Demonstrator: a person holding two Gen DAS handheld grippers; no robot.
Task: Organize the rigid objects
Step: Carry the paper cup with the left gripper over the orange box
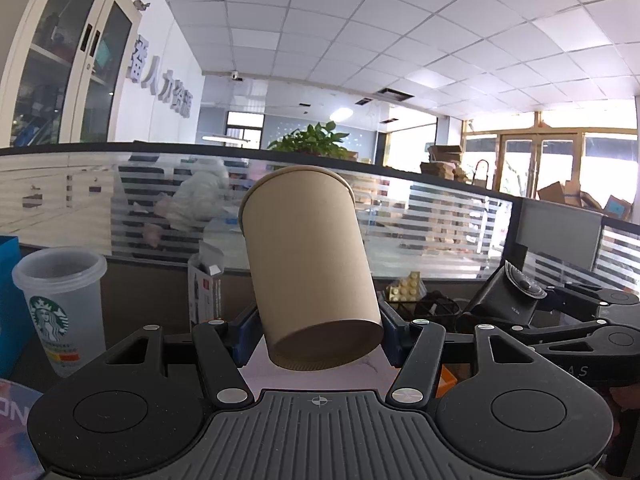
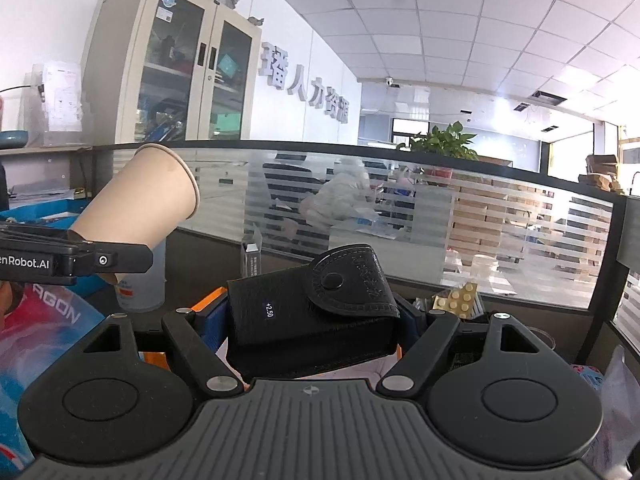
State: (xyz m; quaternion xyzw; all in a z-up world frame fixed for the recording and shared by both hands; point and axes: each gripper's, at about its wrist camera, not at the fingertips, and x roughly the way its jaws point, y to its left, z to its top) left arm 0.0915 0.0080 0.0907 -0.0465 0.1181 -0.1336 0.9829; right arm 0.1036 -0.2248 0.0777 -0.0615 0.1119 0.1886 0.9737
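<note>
My left gripper (image 1: 320, 330) is shut on a brown paper cup (image 1: 308, 264), which is held above the desk and leans with its mouth up and away from me. The blue pads press its lower wall on both sides. In the right wrist view the same cup (image 2: 148, 196) shows at the left, tilted, in the left gripper's fingers (image 2: 116, 260). My right gripper (image 2: 310, 326) is shut on a black leather case (image 2: 308, 316) with a snap flap and a small "+2.50" label. That case (image 1: 506, 300) also shows at the right of the left wrist view.
A clear Starbucks cup (image 1: 60, 304) stands at the left on the desk, and an open small carton (image 1: 206, 288) behind it. Yellow building bricks (image 1: 406, 286) lie near a black wire basket (image 1: 436, 306). A frosted glass partition (image 1: 420, 216) closes the desk's far side.
</note>
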